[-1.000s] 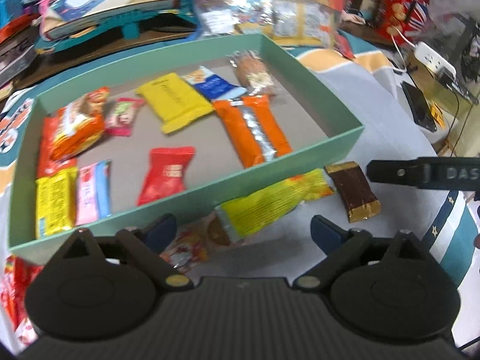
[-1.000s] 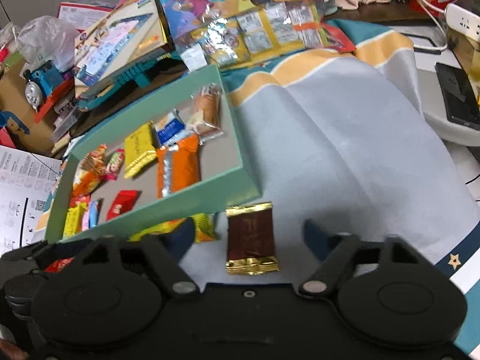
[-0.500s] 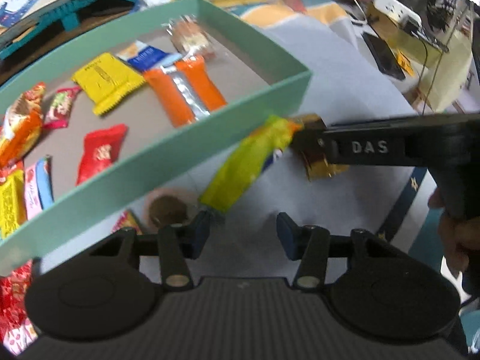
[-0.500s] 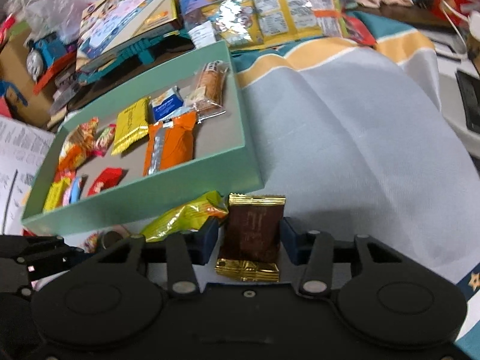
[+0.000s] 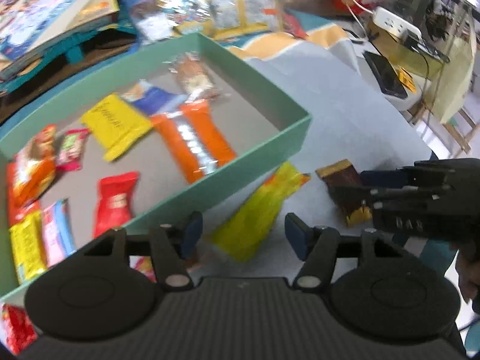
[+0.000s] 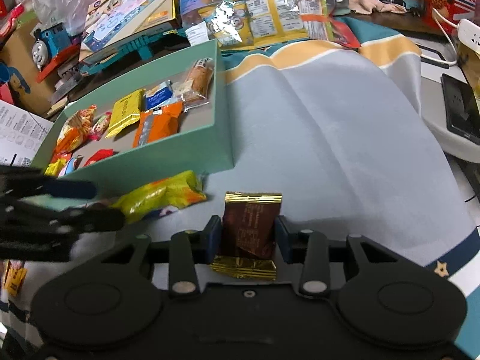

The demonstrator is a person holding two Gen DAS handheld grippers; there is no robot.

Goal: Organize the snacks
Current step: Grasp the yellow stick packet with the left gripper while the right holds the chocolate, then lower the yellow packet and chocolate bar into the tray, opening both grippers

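Picking up the last loose snacks beside the box

Two wrappers lie on the grey cloth [image 6: 330,126] just outside the near wall of the green box [image 6: 180,156] — a brown chocolate packet [image 6: 250,228] and a yellow packet [image 5: 258,210]. The box already holds a spread of sorted snacks: orange bars, a yellow pouch, a red packet and others.

Right gripper [image 6: 248,237]: jaws closing, the blue pads touching both long edges of the brown packet, which has buckled slightly at its lower end. Reads as a grip just being taken; the packet appears not yet lifted off the cloth.

Left gripper [image 5: 242,234]: jaws opening, set astride the near end of the yellow packet, pads clear of it on both sides. That view is smeared by motion, so how close the pads sit to the wrapper is hard to judge.

Step in hand — both tongs committing to the two remaining loose snacks, right ahead of left.

Next move, as judged: right finishes the pinch, lifts clear of the box wall and carries the packet over a bare patch of the box floor. Left needs to centre on the yellow packet and close.
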